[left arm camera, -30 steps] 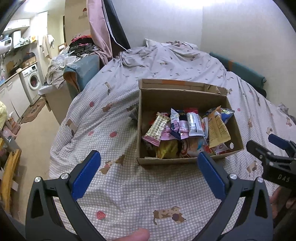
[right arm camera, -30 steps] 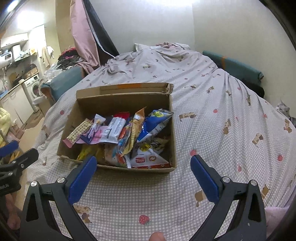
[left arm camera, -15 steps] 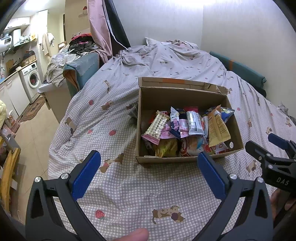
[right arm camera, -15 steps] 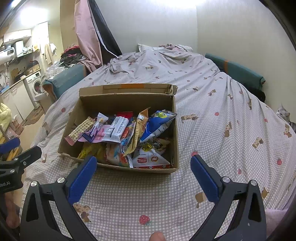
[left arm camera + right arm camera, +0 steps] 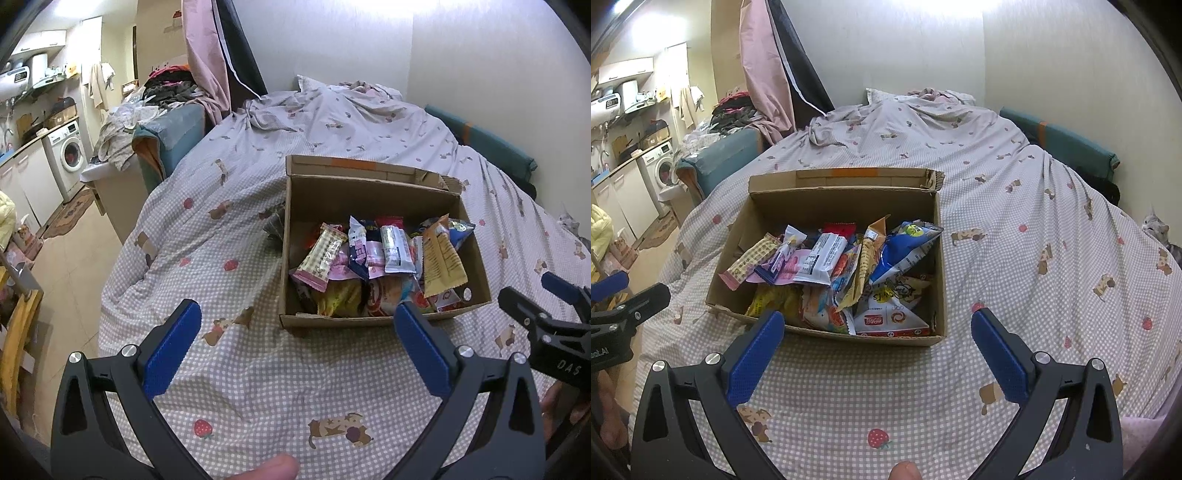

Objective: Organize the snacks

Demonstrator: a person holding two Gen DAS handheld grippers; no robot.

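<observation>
With both left tongs point(image 5: 297, 328) and right tongs point(image 5: 877, 334) spread wide and empty near the box point(image 5: 940, 258), a grab into the loosely heaped snacks point(image 5: 827, 258) could snag several packets.

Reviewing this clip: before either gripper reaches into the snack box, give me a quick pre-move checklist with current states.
1. Left gripper open, nothing held: ok.
2. Right gripper open, nothing held: ok.
3. Cardboard box open on top, flap folded back, snacks reachable: ok.
4. Box sits flat on the bedspread: ok.
5. Packets piled loosely and overlapping, blue bag leaning on the right wall; single-item pick: not ok.
6. Sorting destination outside the box: cannot tell.
</observation>
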